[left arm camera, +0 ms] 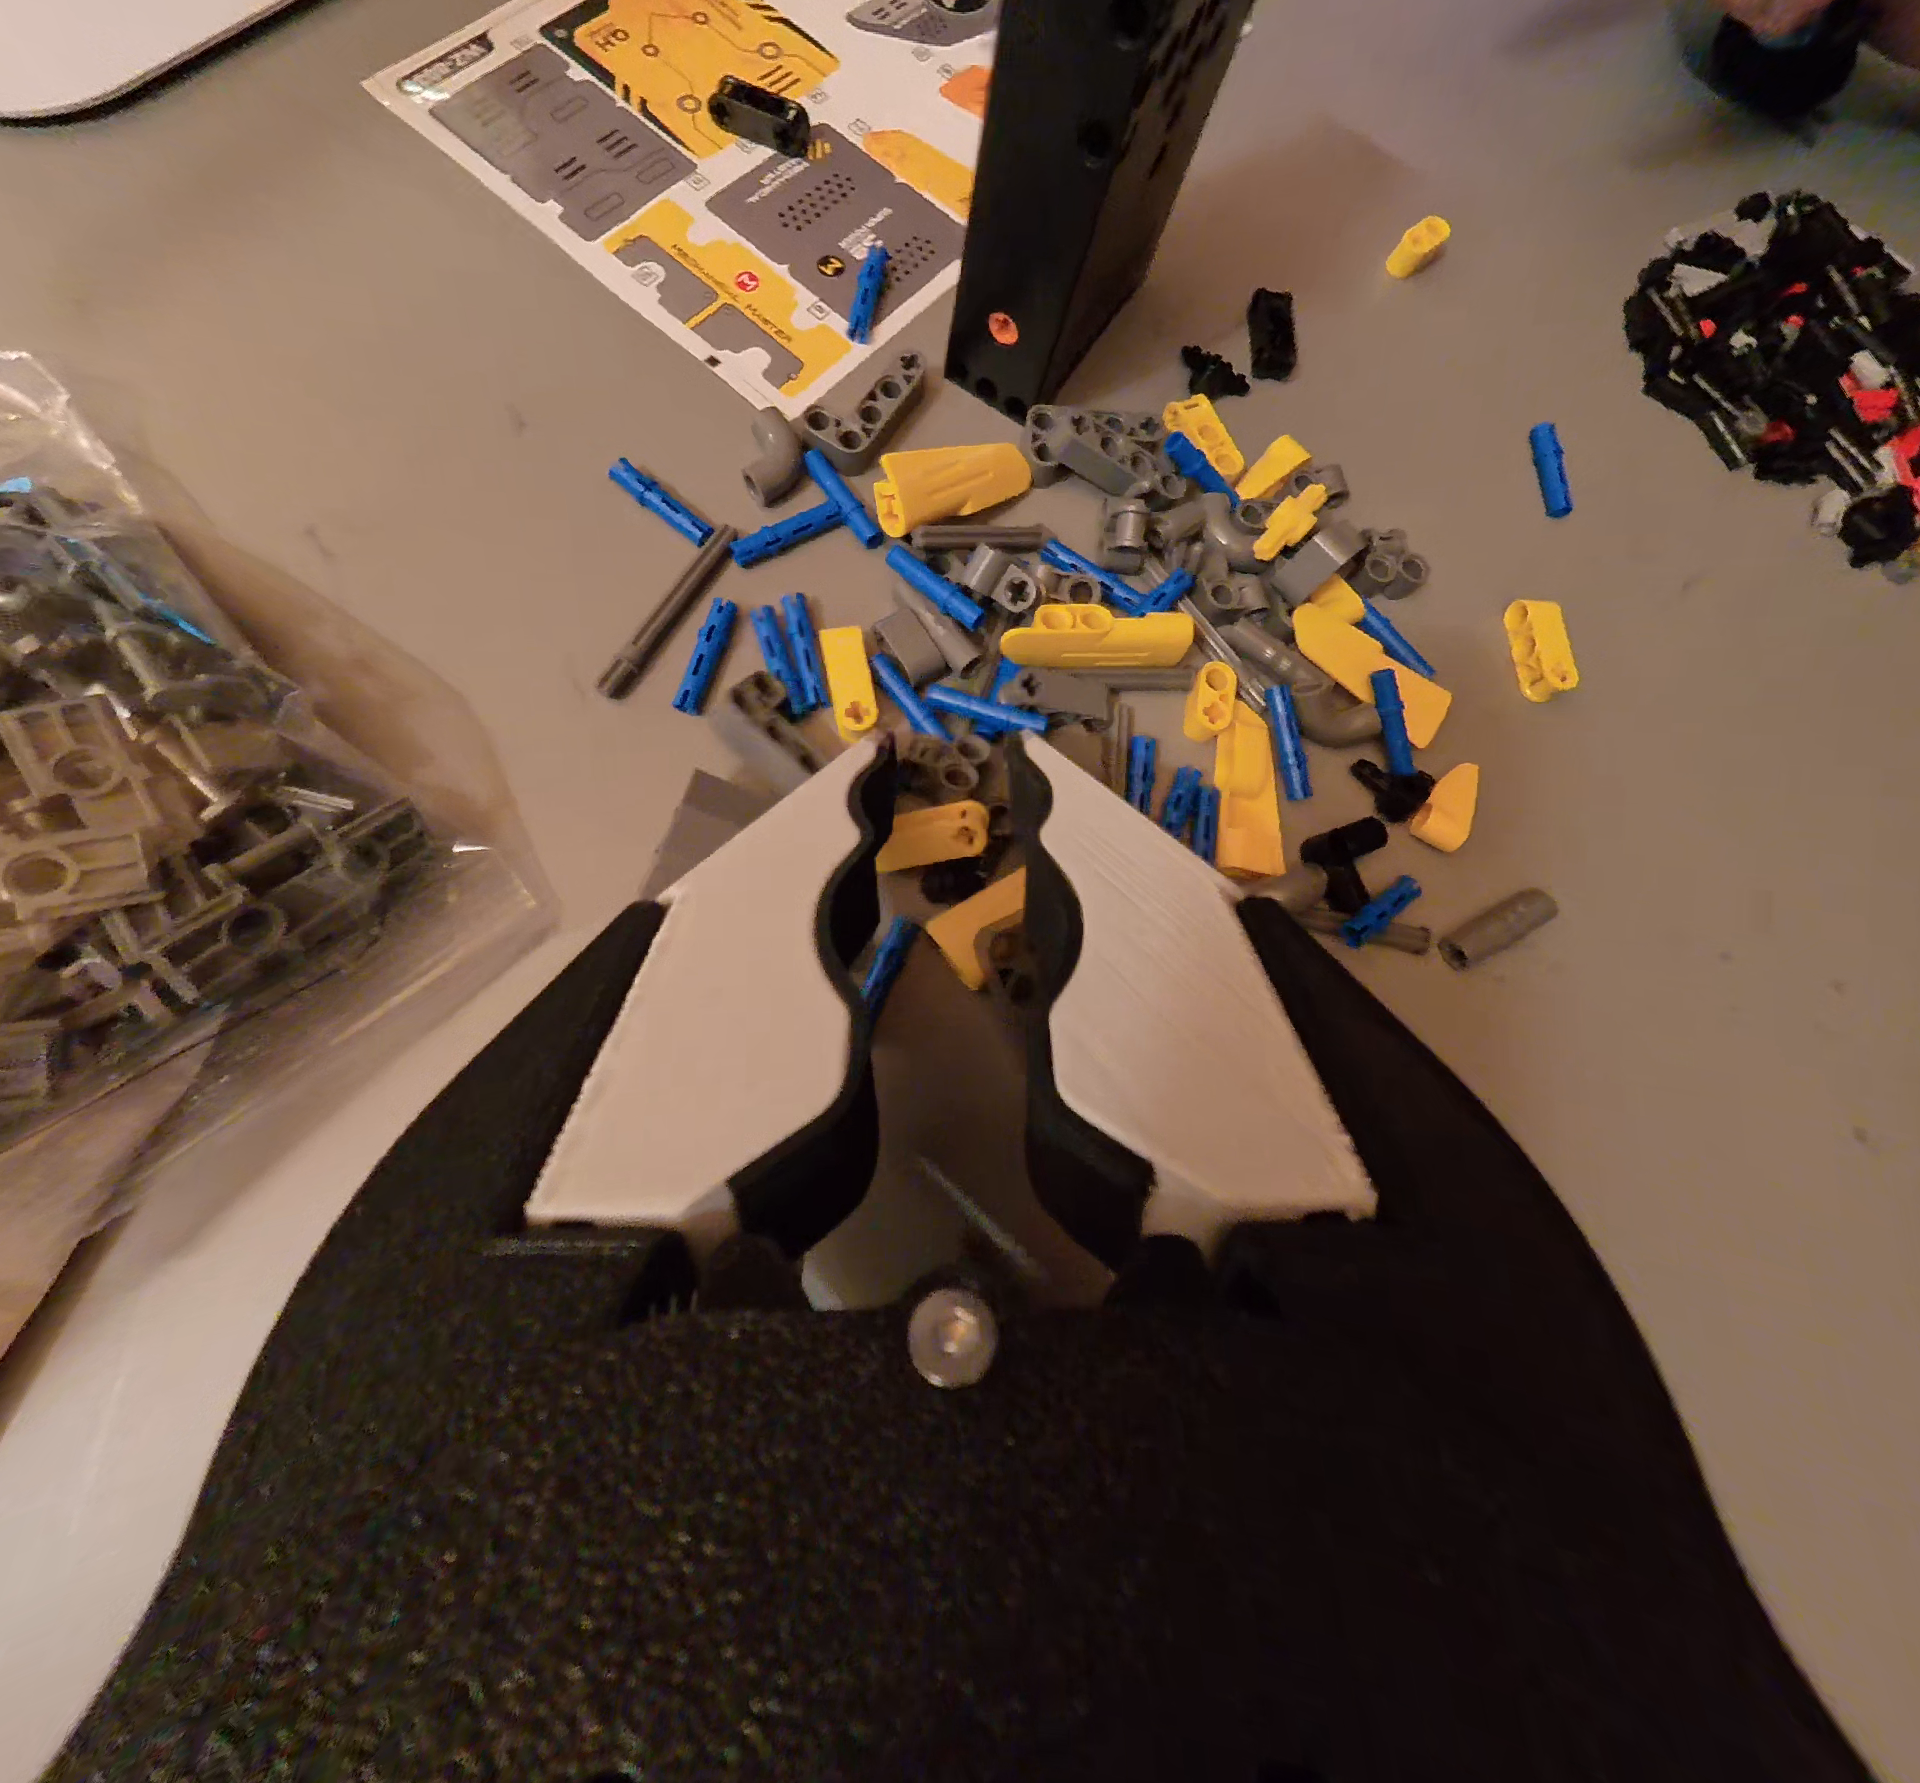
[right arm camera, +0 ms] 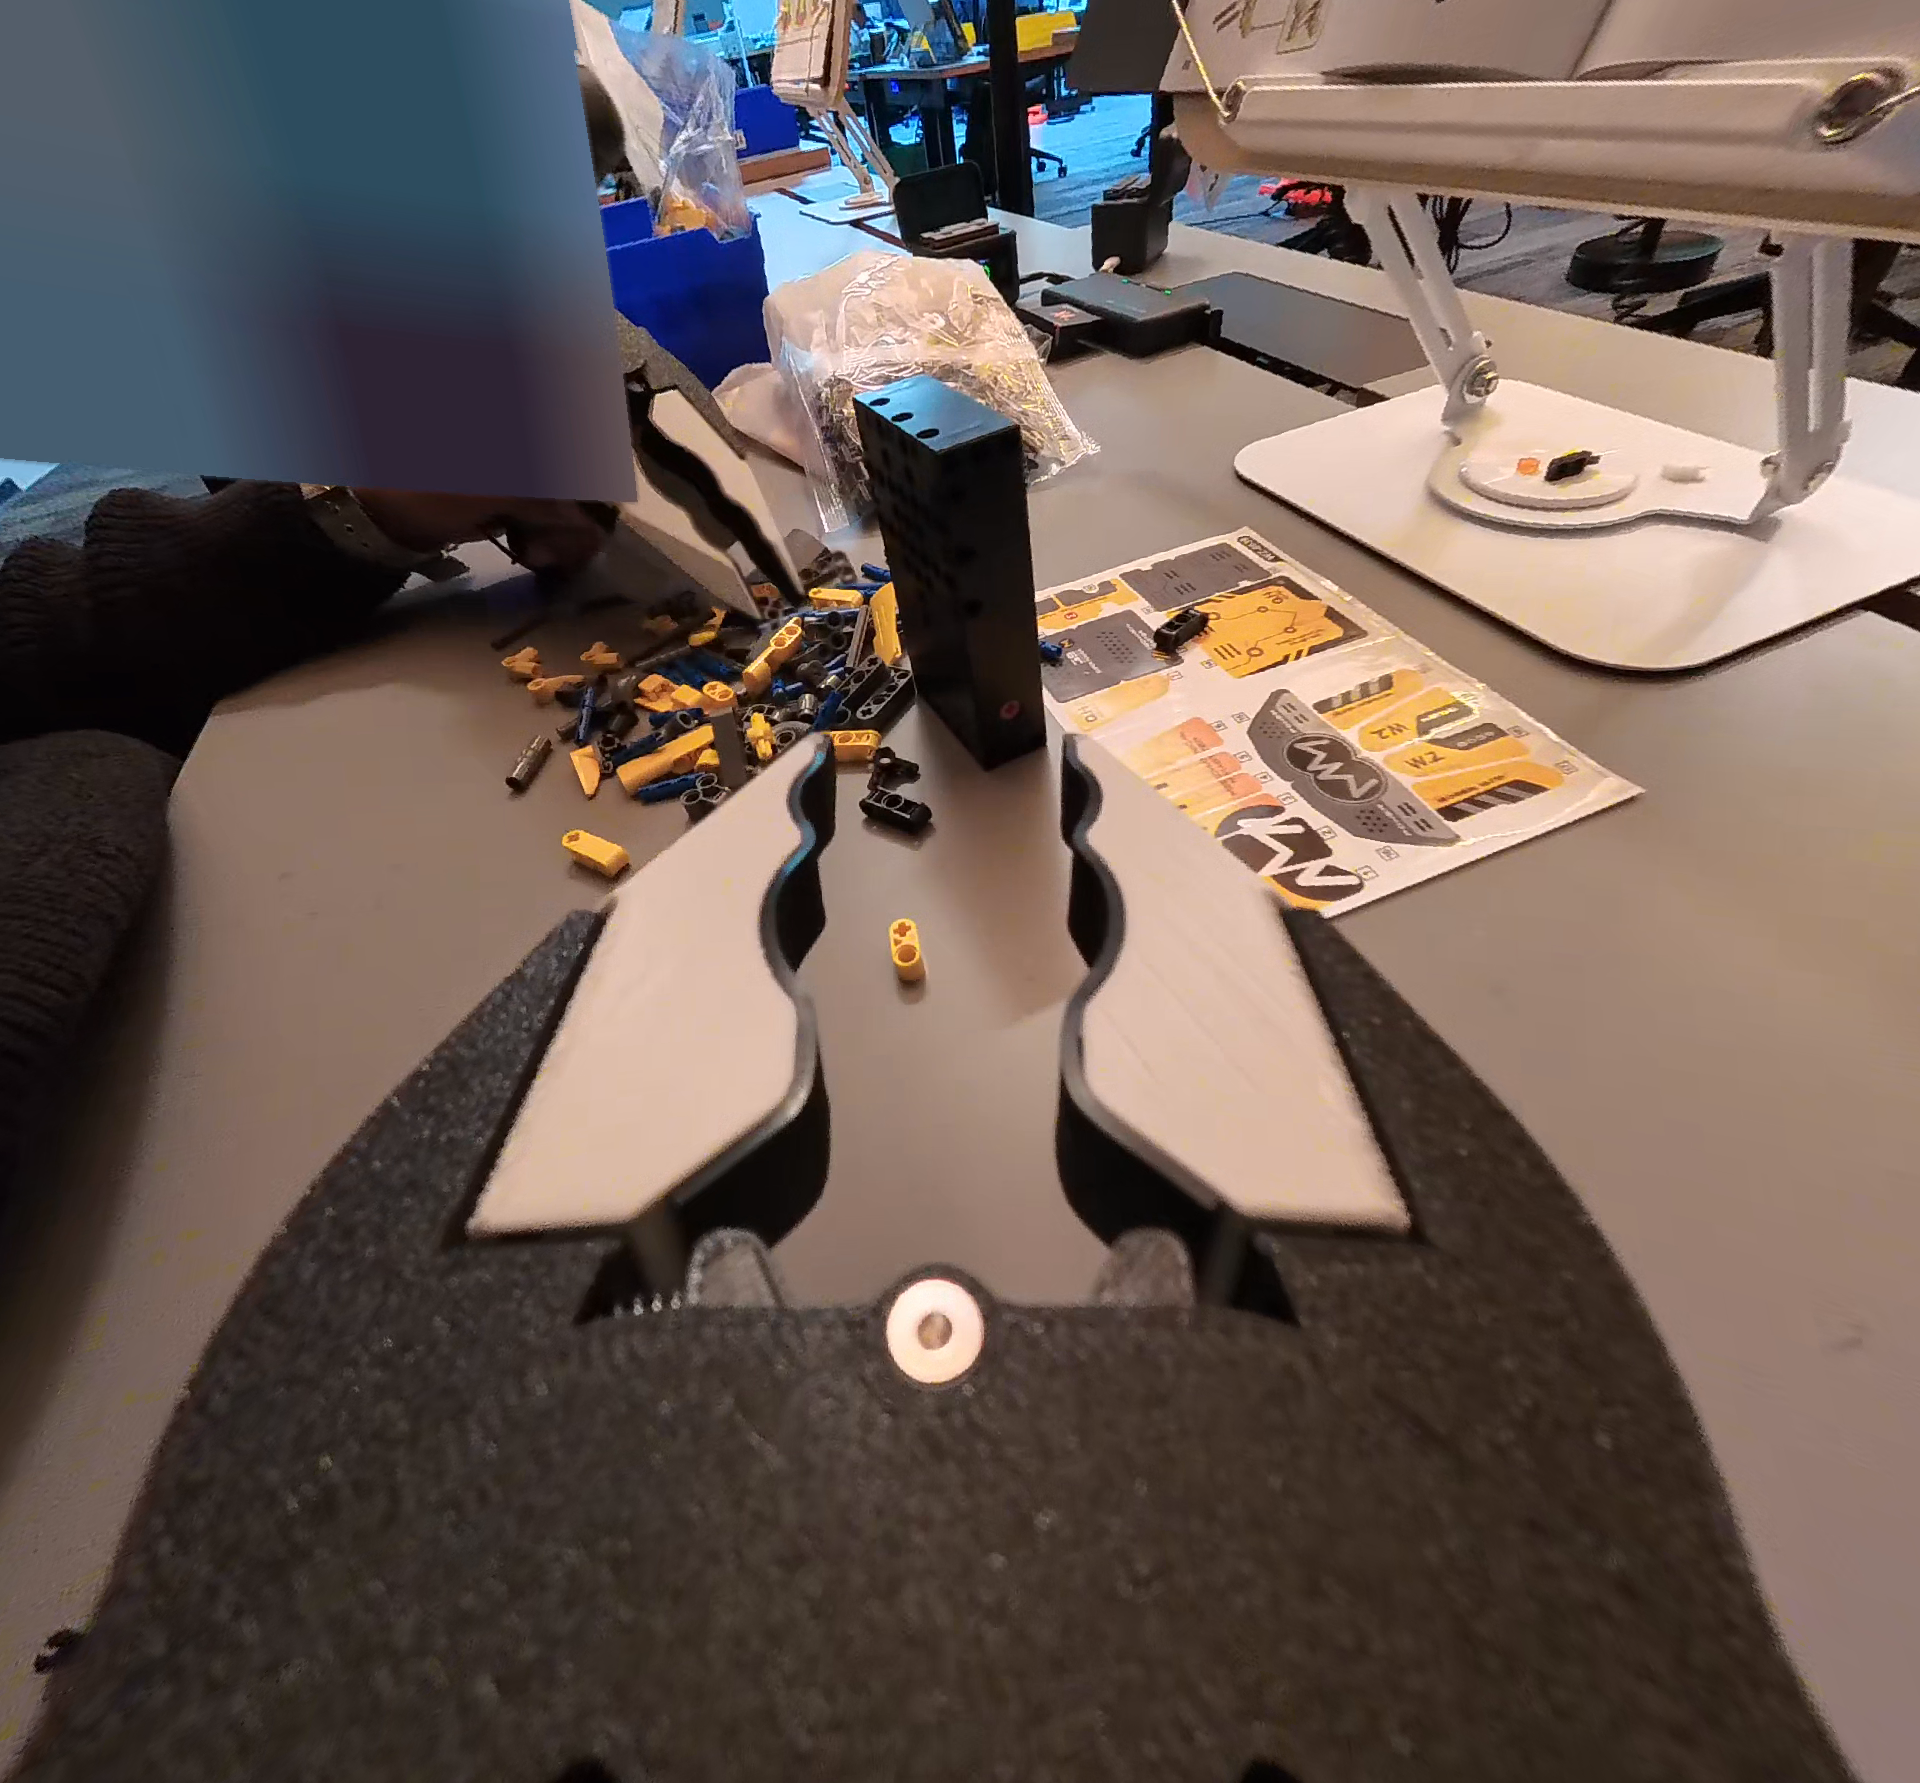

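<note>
Left wrist view: left gripper [left arm camera: 951, 762] narrowly parted, seemingly empty, over brick pile [left arm camera: 1132, 590].

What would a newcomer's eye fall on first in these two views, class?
First, the heap of blue, yellow and grey building pieces on the grey table, with the left gripper low over its near edge, jaws slightly apart. Next, the tall black perforated block standing upright between the heap and the yellow-and-grey sticker sheet. The right gripper hangs open above one small yellow connector lying apart.
</note>
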`<state>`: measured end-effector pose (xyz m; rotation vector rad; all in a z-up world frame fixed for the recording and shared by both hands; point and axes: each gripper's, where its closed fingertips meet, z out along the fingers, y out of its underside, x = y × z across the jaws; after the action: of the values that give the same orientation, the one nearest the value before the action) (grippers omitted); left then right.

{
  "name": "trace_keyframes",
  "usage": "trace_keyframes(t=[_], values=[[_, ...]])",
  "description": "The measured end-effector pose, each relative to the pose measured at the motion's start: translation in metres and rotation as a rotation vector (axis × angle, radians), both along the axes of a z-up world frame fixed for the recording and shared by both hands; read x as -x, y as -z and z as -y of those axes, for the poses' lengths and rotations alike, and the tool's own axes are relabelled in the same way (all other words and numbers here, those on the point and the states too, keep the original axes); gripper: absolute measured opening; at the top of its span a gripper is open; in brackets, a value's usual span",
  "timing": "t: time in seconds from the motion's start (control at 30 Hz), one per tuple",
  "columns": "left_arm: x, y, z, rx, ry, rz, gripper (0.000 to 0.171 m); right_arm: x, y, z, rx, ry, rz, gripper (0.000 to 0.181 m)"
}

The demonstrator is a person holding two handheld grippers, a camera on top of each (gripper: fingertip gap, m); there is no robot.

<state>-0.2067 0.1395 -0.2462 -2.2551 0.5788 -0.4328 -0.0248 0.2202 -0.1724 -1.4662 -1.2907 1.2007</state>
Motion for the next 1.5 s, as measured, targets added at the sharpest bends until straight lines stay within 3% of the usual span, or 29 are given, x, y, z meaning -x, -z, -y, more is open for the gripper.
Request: trace_keyframes(t=[0.37,0.93,1.5], values=[[-0.014,-0.001,0.010,-0.036,0.104,-0.042,0.019,0.000,0.001,-0.002,0.003,0.012,0.006,0.042],[-0.015,-0.002,0.011,-0.037,0.112,-0.033,0.008,0.001,0.004,-0.001,-0.002,0.012,0.021,0.043],[-0.013,-0.001,0.009,-0.032,0.096,-0.029,0.008,0.002,0.005,-0.001,-0.011,0.010,0.033,0.043]])
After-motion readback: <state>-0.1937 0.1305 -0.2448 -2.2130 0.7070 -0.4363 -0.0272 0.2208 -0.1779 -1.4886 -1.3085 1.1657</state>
